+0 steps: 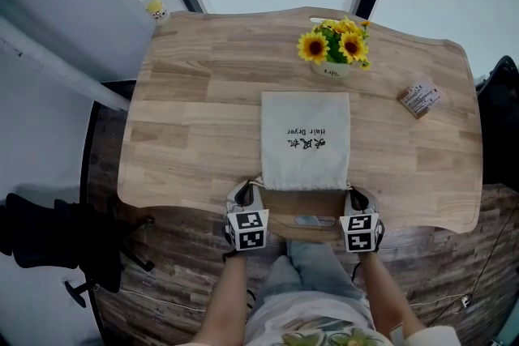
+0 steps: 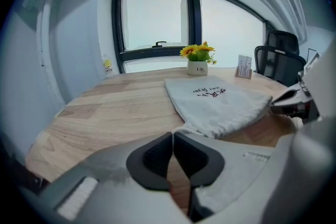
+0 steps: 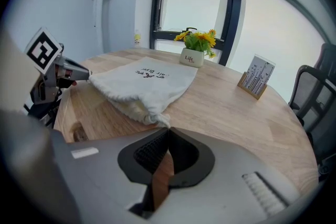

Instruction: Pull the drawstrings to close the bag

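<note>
Up close, the left claw (image 2: 172, 136) and right claw (image 3: 167, 132) each pinch a drawstring (image 2: 182, 130) at a bag (image 1: 305, 138) corner. From above, both arms (image 1: 229, 296) reach side by side to the bench's (image 1: 195, 93) near edge, where the bag lies flat.

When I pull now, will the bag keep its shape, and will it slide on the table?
The bag looks like thin, limp cloth, so pulling the drawstring should probably bunch its mouth rather than move it stiffly. It lies fairly flat on a smooth wooden table, so it seems light and may slide toward you unless both pulls balance.
</note>
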Demonstrator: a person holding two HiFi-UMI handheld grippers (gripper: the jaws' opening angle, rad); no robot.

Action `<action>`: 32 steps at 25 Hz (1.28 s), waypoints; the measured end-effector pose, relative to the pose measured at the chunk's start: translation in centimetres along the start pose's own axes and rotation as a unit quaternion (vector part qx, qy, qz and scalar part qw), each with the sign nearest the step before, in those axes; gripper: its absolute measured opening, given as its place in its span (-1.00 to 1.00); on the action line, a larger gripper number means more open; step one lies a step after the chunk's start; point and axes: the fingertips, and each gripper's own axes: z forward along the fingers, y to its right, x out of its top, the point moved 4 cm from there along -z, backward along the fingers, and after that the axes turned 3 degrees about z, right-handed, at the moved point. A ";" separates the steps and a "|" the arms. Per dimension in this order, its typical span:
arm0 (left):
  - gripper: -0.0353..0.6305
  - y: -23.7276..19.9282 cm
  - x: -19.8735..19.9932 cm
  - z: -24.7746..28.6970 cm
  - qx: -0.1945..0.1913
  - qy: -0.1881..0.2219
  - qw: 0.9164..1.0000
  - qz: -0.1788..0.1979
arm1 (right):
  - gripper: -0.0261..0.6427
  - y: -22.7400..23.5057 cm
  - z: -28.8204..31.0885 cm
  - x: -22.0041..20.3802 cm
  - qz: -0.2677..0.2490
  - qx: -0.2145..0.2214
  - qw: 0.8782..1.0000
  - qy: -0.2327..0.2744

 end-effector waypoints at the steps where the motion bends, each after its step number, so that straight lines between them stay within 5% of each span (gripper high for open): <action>1: -0.85 -0.1 0.3 -0.1 0.006 0.002 1.000 -0.004 | -0.90 0.1 -0.1 0.0 0.009 -0.001 1.000 0.002; 8: -0.85 -0.6 0.8 -0.7 0.057 0.005 0.998 -0.037 | -0.90 0.6 -1.0 1.2 0.047 -0.017 0.998 0.033; 11: -0.52 0.1 0.3 0.0 0.059 -0.009 0.998 -0.023 | -0.90 0.6 -0.8 1.1 0.050 -0.019 0.998 0.029; 22: -0.31 0.1 0.8 1.9 0.036 -0.005 0.999 -0.009 | -0.71 1.2 0.2 1.2 0.043 -0.023 0.998 0.039; 26: -0.35 0.5 1.3 2.8 0.023 -0.013 1.000 -0.006 | -0.87 0.9 0.6 1.0 0.019 -0.016 0.999 0.034; 30: -0.80 1.7 1.4 3.1 0.024 -0.026 0.999 0.010 | -0.88 1.4 0.5 1.0 0.030 -0.029 0.999 0.032; 32: -0.86 1.8 1.4 3.2 0.032 -0.032 0.999 0.008 | -0.88 1.8 0.3 1.2 0.043 -0.038 0.998 0.034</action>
